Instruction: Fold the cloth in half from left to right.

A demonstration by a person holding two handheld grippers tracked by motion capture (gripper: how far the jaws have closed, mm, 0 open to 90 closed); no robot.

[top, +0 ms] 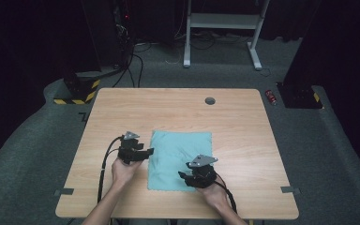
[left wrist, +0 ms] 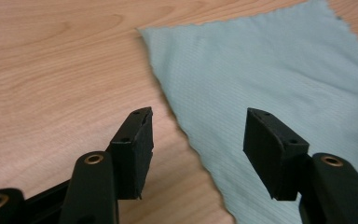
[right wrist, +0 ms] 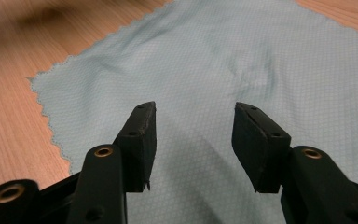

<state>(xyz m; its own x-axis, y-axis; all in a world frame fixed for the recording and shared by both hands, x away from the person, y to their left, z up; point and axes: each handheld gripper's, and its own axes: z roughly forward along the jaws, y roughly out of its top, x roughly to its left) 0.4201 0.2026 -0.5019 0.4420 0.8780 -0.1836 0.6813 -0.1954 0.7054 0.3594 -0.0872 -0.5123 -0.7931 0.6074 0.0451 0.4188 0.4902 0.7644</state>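
Note:
A light teal cloth (top: pixel 180 157) lies flat on the wooden table (top: pixel 178 108), just in front of the middle. My left gripper (top: pixel 148 153) is at the cloth's left edge. In the left gripper view the cloth (left wrist: pixel 270 70) has a zigzag hem, and the left gripper (left wrist: pixel 198 116) is open with that edge running between its jaws. My right gripper (top: pixel 183 175) hovers over the cloth's near right part. In the right gripper view the right gripper (right wrist: pixel 194 109) is open above the slightly wrinkled cloth (right wrist: pixel 214 60), holding nothing.
A round grey grommet (top: pixel 210 101) sits near the table's far edge. Bits of tape (top: pixel 63 191) (top: pixel 288 190) mark the near corners. On the floor beyond are a white desk frame (top: pixel 222 21), cables, a red can (top: pixel 272 97) and a yellow-black striped base (top: pixel 77 91).

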